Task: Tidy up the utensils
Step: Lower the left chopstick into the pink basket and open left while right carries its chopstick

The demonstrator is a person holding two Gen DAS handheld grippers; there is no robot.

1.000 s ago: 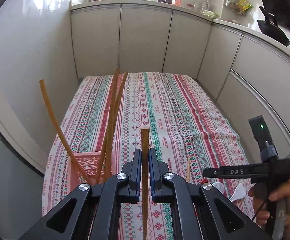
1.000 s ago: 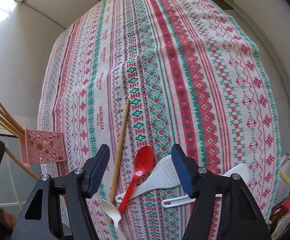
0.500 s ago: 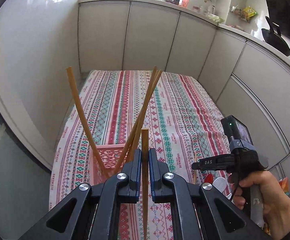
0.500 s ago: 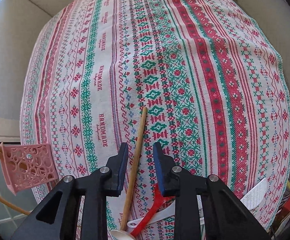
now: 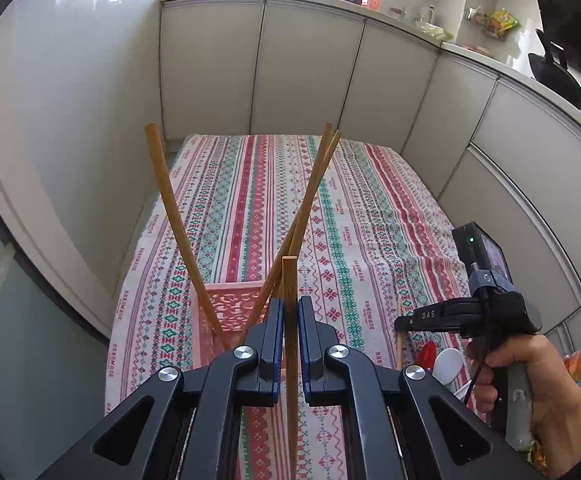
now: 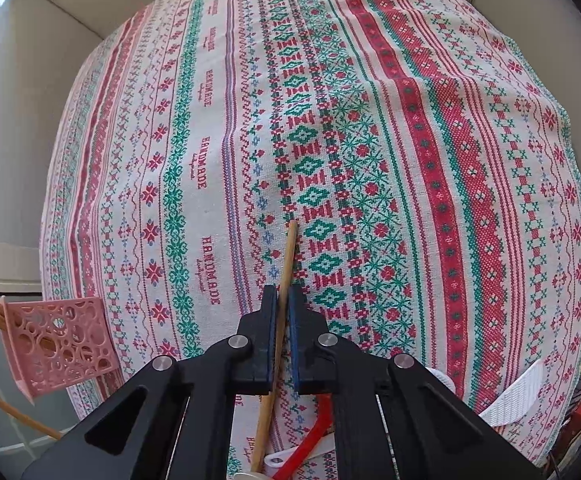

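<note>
My left gripper [image 5: 289,308] is shut on a wooden chopstick [image 5: 289,280] held upright, just right of and above a pink perforated holder [image 5: 230,304] at the table's near left edge. Three chopsticks [image 5: 310,200] lean out of the holder. My right gripper [image 6: 284,300] is shut on another wooden chopstick [image 6: 286,264] that lies on the patterned tablecloth [image 6: 370,120]. The holder also shows in the right wrist view [image 6: 58,344] at lower left. The right gripper shows in the left wrist view [image 5: 406,320] at right.
A red spoon [image 6: 310,444], white spoons [image 5: 446,360] and a white rice paddle [image 6: 518,396] lie at the table's near right edge. White cabinet fronts [image 5: 310,72] wall in the table at the far end and right side. A grey wall runs along the left.
My right gripper has shut on the chopstick lying on the cloth. My left gripper has shifted left, toward the pink holder, with its chopstick.
</note>
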